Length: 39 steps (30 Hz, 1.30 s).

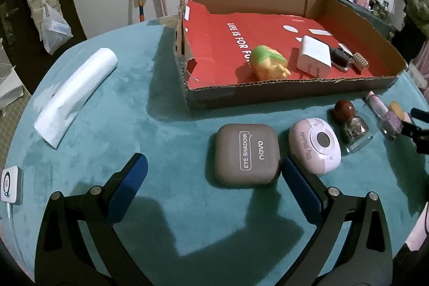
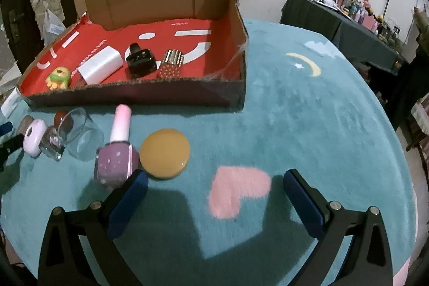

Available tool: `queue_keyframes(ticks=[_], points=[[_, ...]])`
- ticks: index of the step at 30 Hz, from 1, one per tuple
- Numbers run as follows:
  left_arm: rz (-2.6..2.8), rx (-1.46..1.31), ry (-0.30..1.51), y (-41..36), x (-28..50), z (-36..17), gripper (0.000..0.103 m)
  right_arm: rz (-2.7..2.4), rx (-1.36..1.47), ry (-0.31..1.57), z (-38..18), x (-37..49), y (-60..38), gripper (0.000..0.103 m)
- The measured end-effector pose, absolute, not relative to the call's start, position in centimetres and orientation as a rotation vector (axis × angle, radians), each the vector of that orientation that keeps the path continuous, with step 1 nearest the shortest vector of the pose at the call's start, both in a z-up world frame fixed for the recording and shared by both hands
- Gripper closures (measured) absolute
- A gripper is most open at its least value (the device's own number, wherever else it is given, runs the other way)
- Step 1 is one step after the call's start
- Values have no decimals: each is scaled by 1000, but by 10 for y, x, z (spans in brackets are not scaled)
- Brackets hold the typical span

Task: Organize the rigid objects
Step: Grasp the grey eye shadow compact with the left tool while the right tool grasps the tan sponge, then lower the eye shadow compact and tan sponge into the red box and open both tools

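Landmark: cardboard box (image 1: 292,95) with red floor, on the teal table (image 1: 150,109).
Inside box: green-yellow toy (image 1: 269,62), white charger (image 1: 313,52), black bottle (image 2: 141,60), studded cylinder (image 2: 171,63).
Left outside, before box front wall: eye shadow case (image 1: 245,154), pink compact (image 1: 315,149), glass jar (image 1: 354,129), nail polish (image 2: 116,160), yellow disc (image 2: 165,153).
Left gripper (image 1: 214,170): wide apart, empty, by the eye shadow case.
Right gripper (image 2: 215,182): wide apart, empty.
Progress: roughly half, judging by count.

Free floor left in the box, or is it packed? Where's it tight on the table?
Box: the red floor behind the charger, black bottle and studded cylinder is bare, also the right corner. Table: right of the yellow compact is open; left of it is crowded.
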<state>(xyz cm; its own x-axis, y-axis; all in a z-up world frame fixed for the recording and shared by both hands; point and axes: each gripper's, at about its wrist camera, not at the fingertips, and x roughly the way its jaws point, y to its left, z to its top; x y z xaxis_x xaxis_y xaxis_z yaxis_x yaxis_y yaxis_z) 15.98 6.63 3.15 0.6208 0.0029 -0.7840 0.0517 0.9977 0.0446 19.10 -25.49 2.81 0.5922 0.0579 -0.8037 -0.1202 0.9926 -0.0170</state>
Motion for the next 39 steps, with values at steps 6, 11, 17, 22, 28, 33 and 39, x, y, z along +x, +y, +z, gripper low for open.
queue_keyframes(ticks=[6,11,17,22,28,33,39], points=[[-32,65,921,60,169,29,13,166,-19,936,28,201,-256,10],[-69,40,932,55,172,26,42,218,-23,903,30,201,-247,42],[-111,5,917,53,166,36,54,299,-33,848,38,193,-235,63],[-118,-10,889,54,162,47,54,327,-38,803,52,184,-228,63],[-138,-9,872,48,159,56,54,339,-25,811,54,183,-226,63],[-202,-9,822,40,170,83,54,357,-12,770,74,192,-224,63],[-253,44,825,16,227,102,54,383,-28,746,105,240,-210,63]])
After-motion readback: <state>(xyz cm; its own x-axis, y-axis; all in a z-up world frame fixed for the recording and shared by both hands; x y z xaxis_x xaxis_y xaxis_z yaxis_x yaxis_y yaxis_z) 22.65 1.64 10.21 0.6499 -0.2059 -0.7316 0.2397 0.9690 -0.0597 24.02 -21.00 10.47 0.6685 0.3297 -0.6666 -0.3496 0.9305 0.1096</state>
